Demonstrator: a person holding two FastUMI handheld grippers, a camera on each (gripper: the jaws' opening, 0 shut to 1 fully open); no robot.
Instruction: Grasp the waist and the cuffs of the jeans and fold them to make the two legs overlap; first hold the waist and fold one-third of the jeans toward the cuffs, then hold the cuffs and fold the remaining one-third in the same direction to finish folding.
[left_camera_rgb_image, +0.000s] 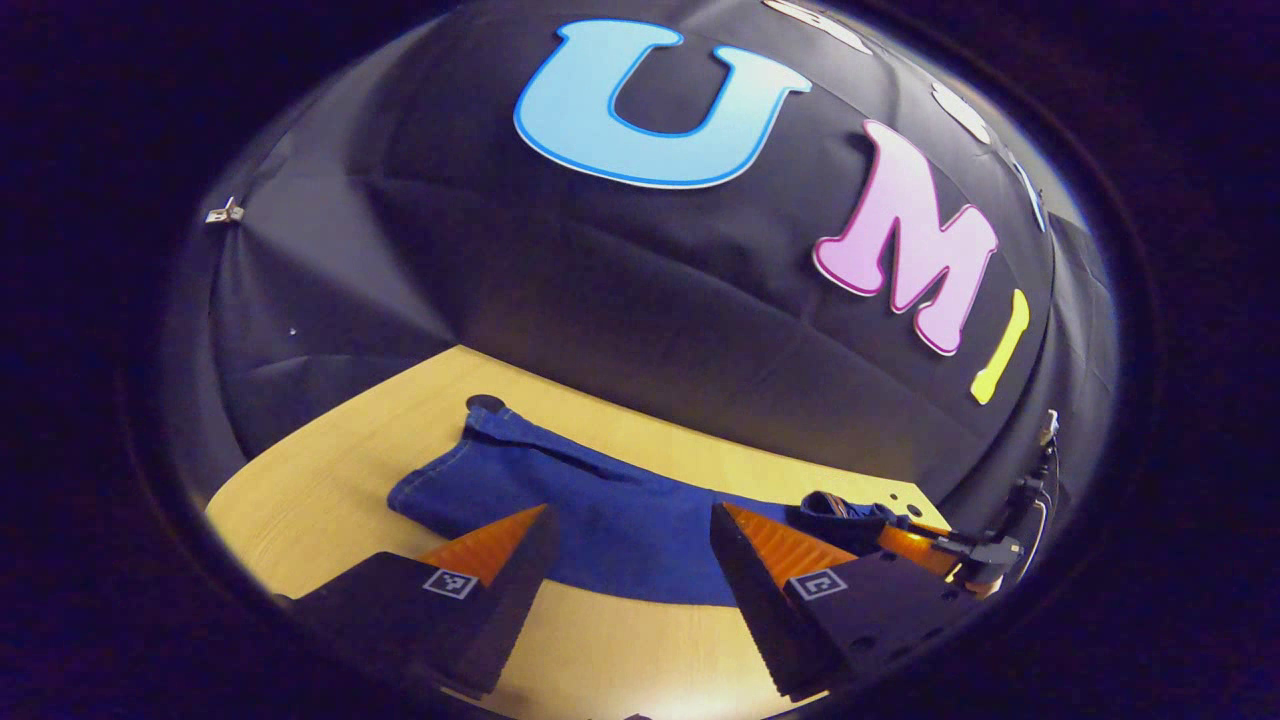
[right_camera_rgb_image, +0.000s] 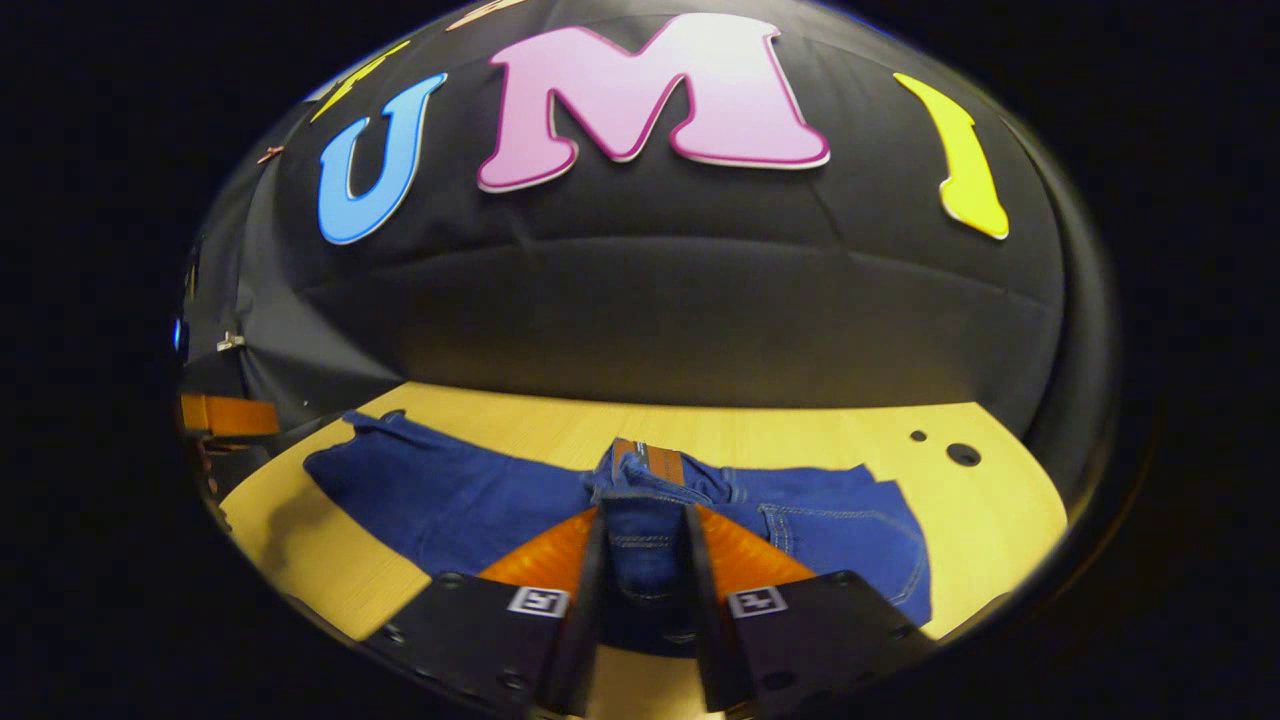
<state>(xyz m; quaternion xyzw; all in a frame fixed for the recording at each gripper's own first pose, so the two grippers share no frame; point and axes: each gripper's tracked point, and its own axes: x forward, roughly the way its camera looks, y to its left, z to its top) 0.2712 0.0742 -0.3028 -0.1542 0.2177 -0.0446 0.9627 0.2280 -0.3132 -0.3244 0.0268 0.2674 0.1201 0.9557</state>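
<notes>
Left gripper with wedge-shaped ribbed fingers, black housing, square white fiducial tag on each side, right gripper likewise, black body with round screw holes, tags on both halves

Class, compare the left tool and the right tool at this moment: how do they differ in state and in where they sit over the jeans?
The left tool is open, its fingers spread with nothing between them; the right tool is shut on the jeans, pinching a bunch of denim at the waist. The left tool sits over the leg end, near the table edge; the right sits at the waistband. Both point toward the booth wall.
</notes>
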